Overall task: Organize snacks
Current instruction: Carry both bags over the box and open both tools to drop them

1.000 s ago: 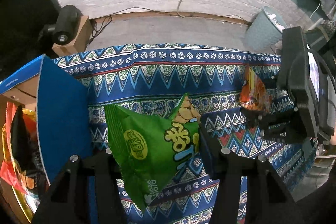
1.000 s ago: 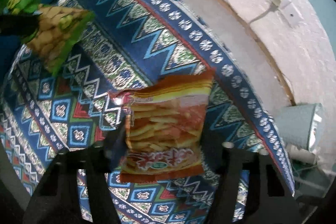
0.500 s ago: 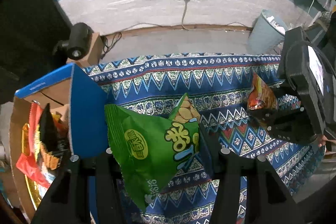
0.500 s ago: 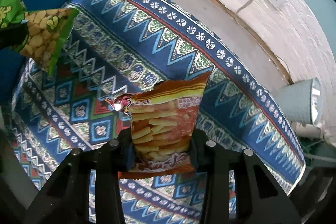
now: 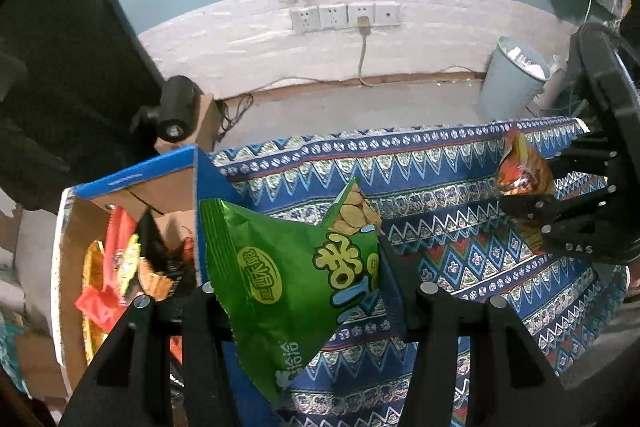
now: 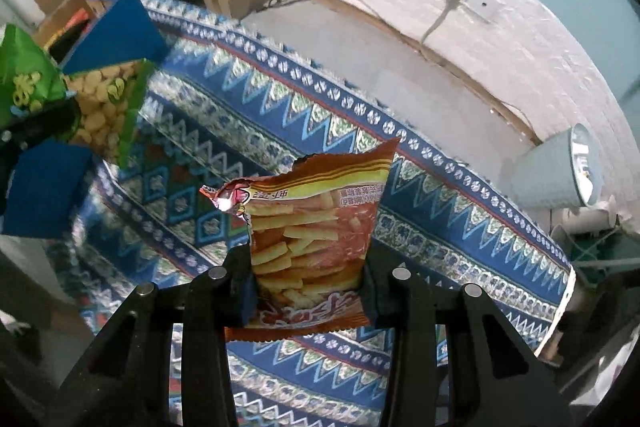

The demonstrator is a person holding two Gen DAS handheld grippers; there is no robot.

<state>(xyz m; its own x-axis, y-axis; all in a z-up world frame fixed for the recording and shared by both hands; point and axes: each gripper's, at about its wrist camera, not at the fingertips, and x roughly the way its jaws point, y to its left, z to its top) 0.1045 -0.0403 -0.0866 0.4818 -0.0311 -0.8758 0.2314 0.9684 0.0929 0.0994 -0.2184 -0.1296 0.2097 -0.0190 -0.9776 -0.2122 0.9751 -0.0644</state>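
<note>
**Hand-held grippers each pinch a snack bag above the counter**

Our left hand-held gripper pinches a green snack bag between its pads; the bag is glossy, with a yellow round label, bubbly lettering and a picture of pale round puffs at its upper corner. It hangs clear of the counter, which wears a blue cloth with zigzag and diamond patterns.

Our right hand-held gripper is pressed onto an orange snack bag, gripping its lower part. That bag shows yellow sticks on a red-orange ground; its top edge is jagged and its upper left corner is crumpled. It too is lifted off the cloth.

In the left wrist view, a cardboard box with blue outer walls stands at nine o'clock from the green bag, just beside it, already holding red, yellow and black packets. At two o'clock, the right hand-held gripper and its orange bag stand well apart. Beyond the counter's far edge at twelve o'clock we see wall sockets, a pale bin at one o'clock, and a black camera on a small carton at eleven.
</note>
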